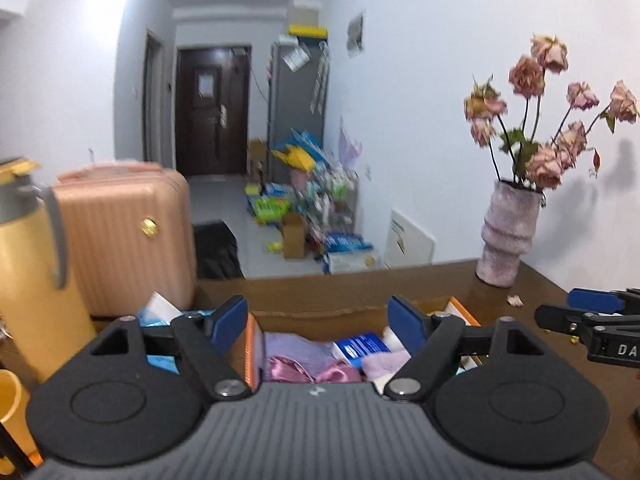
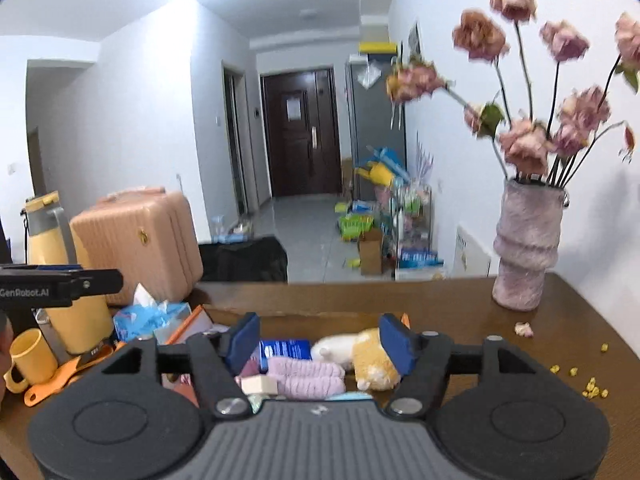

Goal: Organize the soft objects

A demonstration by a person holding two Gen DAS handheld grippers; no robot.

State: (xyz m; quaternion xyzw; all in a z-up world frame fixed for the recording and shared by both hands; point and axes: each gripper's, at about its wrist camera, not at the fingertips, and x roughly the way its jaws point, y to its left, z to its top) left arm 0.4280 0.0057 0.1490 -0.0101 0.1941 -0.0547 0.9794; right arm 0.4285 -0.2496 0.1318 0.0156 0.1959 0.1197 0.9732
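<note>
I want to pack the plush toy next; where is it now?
In the right wrist view the plush toy lies between the open right tongs, right of the rolled lilac towel and blue packet.

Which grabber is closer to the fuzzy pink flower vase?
Right. The right gripper hovers beside the vase, over the table's vase end; the left gripper sits farther left, over the box.

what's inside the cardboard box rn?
In the cardboard box: lilac cloth, pink satin item, blue packet, fluffy lilac towel, orange-white plush toy. The box floor and near side are hidden behind both gripper bodies.
</note>
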